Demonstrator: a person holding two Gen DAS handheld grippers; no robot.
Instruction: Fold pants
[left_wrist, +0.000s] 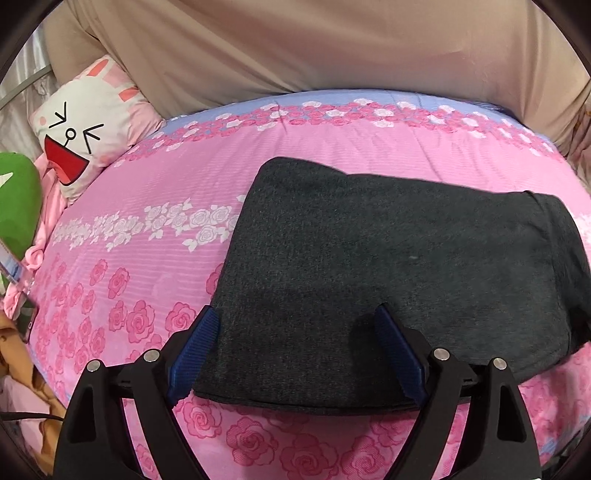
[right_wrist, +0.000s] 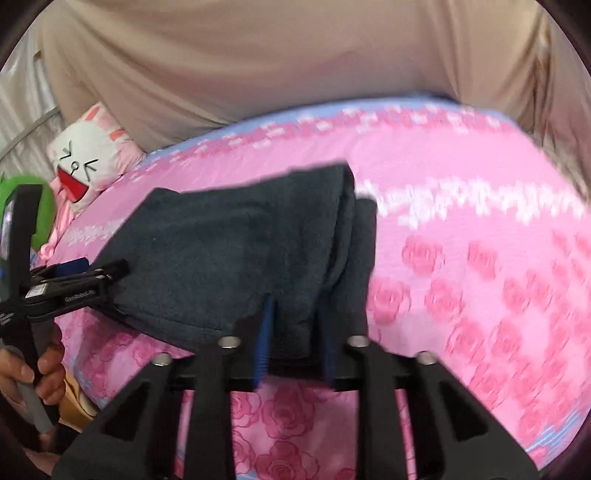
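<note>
Pants (left_wrist: 369, 266) lie folded, near edge between left claw (left_wrist: 295, 317) fingers.

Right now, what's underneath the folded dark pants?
The dark pants lie on the pink rose-print bedspread, which shows on every side. Whatever lies directly beneath the fabric is covered and cannot be seen.
</note>
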